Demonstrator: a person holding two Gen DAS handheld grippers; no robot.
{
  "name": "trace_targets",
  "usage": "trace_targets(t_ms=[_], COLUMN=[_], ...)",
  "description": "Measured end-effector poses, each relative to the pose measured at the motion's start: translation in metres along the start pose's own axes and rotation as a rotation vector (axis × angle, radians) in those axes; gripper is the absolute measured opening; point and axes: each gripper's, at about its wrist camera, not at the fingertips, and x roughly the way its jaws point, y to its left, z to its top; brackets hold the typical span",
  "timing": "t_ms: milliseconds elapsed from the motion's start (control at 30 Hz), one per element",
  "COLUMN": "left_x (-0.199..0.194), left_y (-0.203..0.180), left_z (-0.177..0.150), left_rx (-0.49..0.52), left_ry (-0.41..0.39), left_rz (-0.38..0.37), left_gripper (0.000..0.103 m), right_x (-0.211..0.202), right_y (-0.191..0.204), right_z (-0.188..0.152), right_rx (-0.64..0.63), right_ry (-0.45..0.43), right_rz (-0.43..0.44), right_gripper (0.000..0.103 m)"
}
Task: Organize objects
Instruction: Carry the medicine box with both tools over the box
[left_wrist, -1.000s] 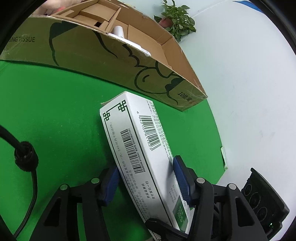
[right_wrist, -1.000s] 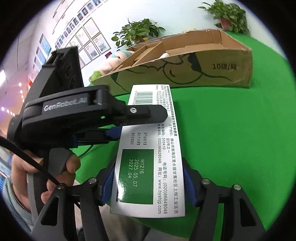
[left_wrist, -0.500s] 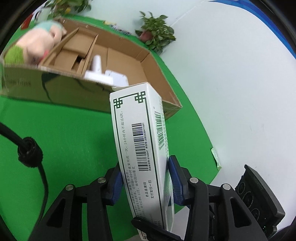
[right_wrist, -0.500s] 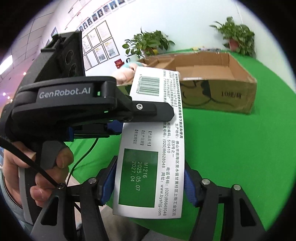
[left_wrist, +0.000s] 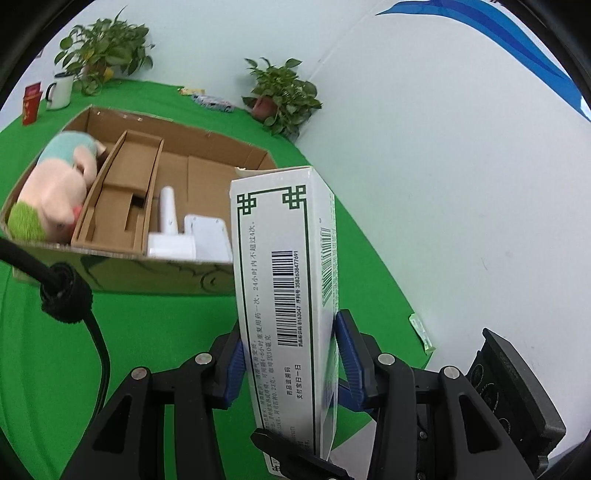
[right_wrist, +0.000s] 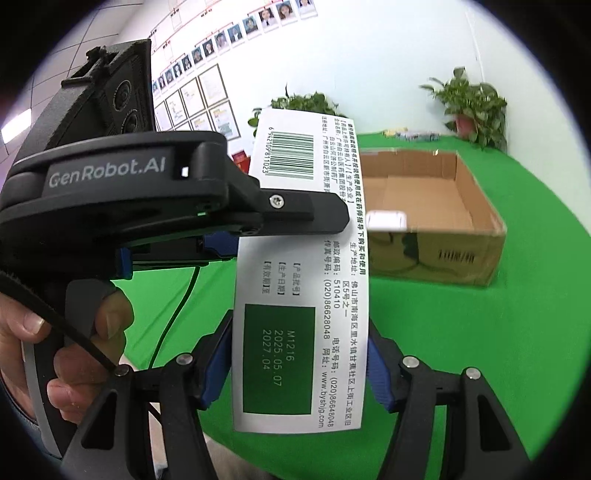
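Green bench (left_wrist: 155, 332) under open cardboard box (left_wrist: 207, 173) holding plush toy (left_wrist: 55, 188), white items. Left wrist: left gripper (left_wrist: 291, 360) fingers clamped on white medicine carton (left_wrist: 284, 288), upright, off bench. Right wrist: right gripper (right_wrist: 299, 363) fingers clamped on same carton's lower end, left gripper above.

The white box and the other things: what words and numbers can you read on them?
"GenRobot.AI": on the left hand-held gripper.
"M1216", "2025.05.07", "2027.04": green patch on the white box.
"www.byshlg.com", "510410": same box.
"6 942109 811023": under its barcode.
Chinese small print there: mostly too small to read.
Black print on the cardboard box: blurred.
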Motion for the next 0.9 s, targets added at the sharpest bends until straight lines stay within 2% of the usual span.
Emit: trace_targets(t_ms=[100,333,733,900], left_x=[-0.003,-0.007,0.006,0.016], left_y=[-0.006,-0.023,-0.039,-0.034], left_z=[0.012,0.043,0.108,0.136], left_rx=[0.015,0.077,0.166,0.147], left_ry=[-0.003,-0.009,-0.033,-0.021], left_rz=[-0.016,-0.002,0.045,0.038], left_gripper=[0.042,0.042,0.042,0.042], right_x=[0.002,0.0,0.016,0.025], right_y=[-0.004,-0.009,-0.032,-0.041], right_z=[0.012,0.03,0.079,0.097], right_rx=[-0.003,0.022,0.061,0.049], right_ry=[-0.011,-0.033,-0.015,-0.004], right_rz=[-0.019,-0.036,-0.002,-0.004], right_gripper=[0.062,0.062,0.062,0.062])
